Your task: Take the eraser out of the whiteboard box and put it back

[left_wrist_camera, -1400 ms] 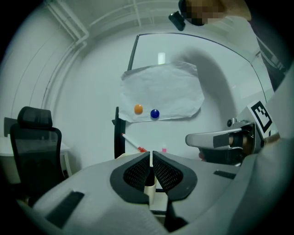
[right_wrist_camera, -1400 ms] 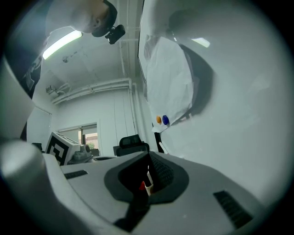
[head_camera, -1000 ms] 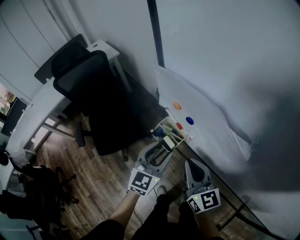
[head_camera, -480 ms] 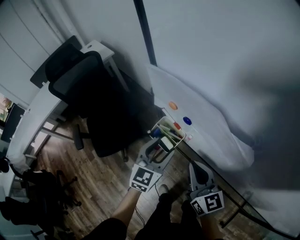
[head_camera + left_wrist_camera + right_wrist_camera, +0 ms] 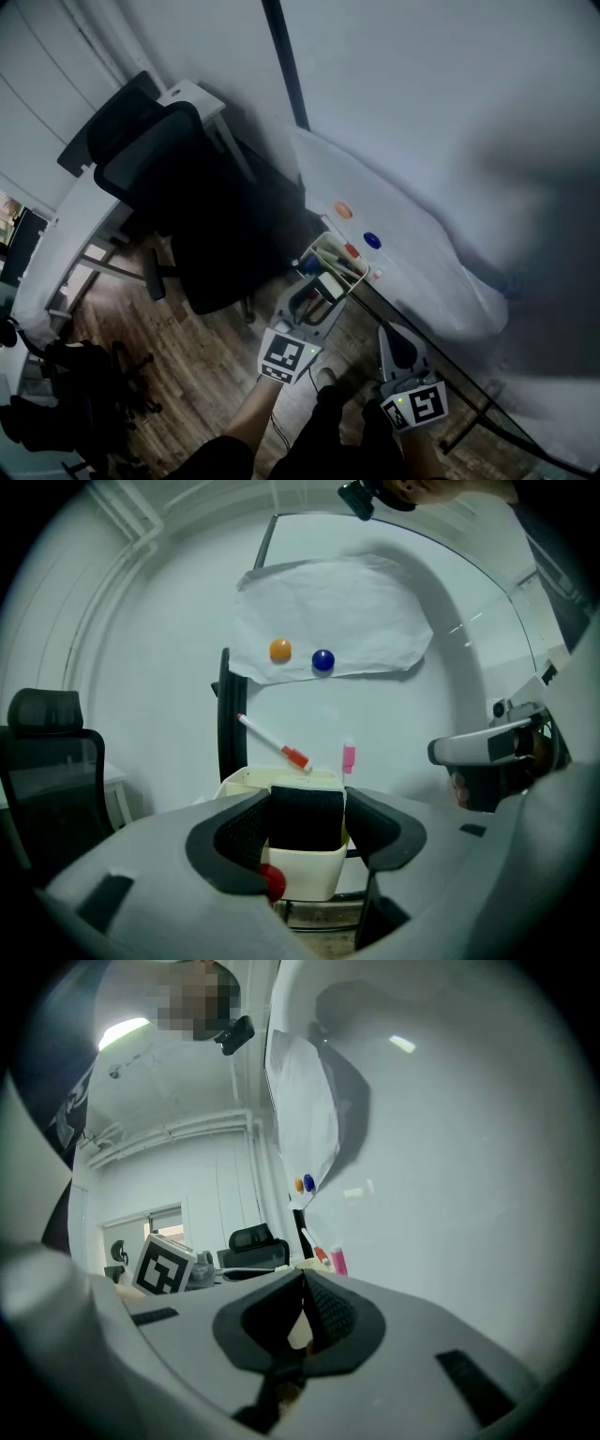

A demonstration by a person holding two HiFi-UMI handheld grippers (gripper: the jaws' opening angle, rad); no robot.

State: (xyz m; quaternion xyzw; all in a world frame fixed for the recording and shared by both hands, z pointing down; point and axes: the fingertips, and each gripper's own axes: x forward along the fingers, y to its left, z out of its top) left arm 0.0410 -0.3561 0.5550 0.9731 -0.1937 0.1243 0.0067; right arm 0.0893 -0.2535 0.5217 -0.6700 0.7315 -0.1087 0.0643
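A cream whiteboard box (image 5: 309, 878) hangs under the whiteboard, with the black eraser (image 5: 306, 816) standing upright in its near end. My left gripper (image 5: 306, 829) reaches level to the box. Its jaws have just been opening and now stand wide on either side of the eraser without squeezing it. In the head view the same box (image 5: 349, 251), eraser (image 5: 329, 287) and left gripper (image 5: 317, 298) sit at centre. My right gripper (image 5: 388, 332) hangs lower right, away from the box. Its pads meet at the tips in the right gripper view (image 5: 302, 1283), with nothing held.
On the whiteboard (image 5: 169, 667) are a red-capped marker (image 5: 274, 745), a pink tag (image 5: 348, 757), and a paper sheet (image 5: 337, 602) pinned by an orange magnet (image 5: 279, 650) and a blue magnet (image 5: 322, 661). A black office chair (image 5: 178, 206) and a white desk (image 5: 75, 225) stand left on the wood floor.
The head view has shifted slightly. The left jaws look a little wider around the eraser, which stays in the box. The right gripper has kept its place.
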